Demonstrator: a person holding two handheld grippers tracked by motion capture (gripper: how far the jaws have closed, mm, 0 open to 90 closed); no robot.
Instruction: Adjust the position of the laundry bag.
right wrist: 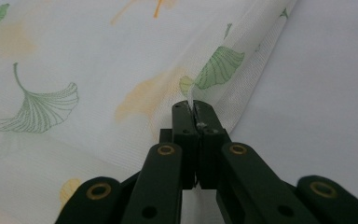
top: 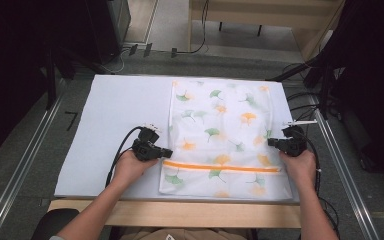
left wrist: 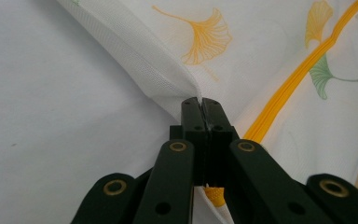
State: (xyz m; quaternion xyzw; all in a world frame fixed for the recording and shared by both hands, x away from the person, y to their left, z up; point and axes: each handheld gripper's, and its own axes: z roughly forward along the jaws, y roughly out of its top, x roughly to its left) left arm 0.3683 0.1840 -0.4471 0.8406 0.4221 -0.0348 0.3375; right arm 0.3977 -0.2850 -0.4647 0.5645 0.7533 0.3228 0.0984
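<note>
Mesh laundry bag (top: 220, 137), white w/ green & orange ginkgo-leaf print and an orange zipper (top: 221, 167) running across it near the bottom edge of the high view, lies flat on the pale table (top: 120, 125), centre to right of that frame. Looks v. light, thin, soft; no stiffness at all, so it'll likely sag and fold wherever it isn't supported, and the fine mesh could slip out of a shallow pinch or snag if yanked. Not fragile otherwise. Best hold: the side hems, one each side at roughly the same height just above the zipper, so the cloth hangs even btw the two grips; grabbing the middle would just bunch it. That's where the tongs are now. Left tongs (top: 167, 151) at the bag's left edge, centre-left of the high view; in the left gripper view the left tongs (left wrist: 200, 106) are fully closed, pads pressed together on a raised fold of the hem, zipper running past at the right. Right tongs (top: 271, 142) at the bag's right edge; in the right gripper view they (right wrist: 193, 109) are likewise shut tight, a sliver of mesh pinched and sticking up btw the tips. Both bites look narrow, edge only, so a slow even lift seems wise.
</note>
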